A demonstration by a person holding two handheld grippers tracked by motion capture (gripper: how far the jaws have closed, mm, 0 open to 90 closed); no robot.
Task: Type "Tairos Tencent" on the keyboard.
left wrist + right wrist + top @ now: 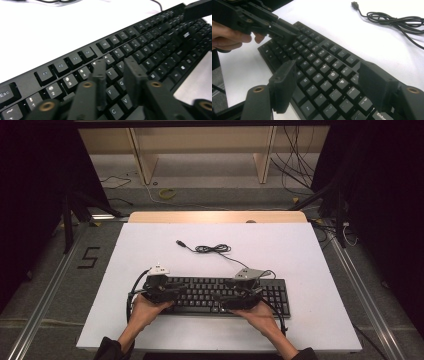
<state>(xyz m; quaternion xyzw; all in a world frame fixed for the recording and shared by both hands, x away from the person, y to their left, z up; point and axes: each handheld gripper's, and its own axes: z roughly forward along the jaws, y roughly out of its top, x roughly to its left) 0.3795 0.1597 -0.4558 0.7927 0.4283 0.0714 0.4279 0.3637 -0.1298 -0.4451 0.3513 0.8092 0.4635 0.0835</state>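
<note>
A black keyboard (pixel 205 292) lies along the near part of the white table (pixel 300 250). Its cable (pixel 212 249) coils behind it and ends in a loose USB plug (pixel 180 242). My left gripper (pixel 172 292) hovers low over the keyboard's left half. In the left gripper view its jaws (pixel 115 67) stand a little apart over the T, Y and G keys, holding nothing. My right gripper (pixel 227 297) is over the right half. Its jaws (pixel 328 75) are spread wide above the O and P keys. The left gripper (pixel 284 32) and its hand also appear in the right gripper view.
Bare white tabletop lies behind and to both sides of the keyboard (pixel 317 70). The coiled cable (pixel 392 20) rests on the far middle. Past the table's far edge there is a wooden frame (pixel 200 150) and loose floor cables (pixel 300 165). Metal rails (pixel 45 300) run alongside.
</note>
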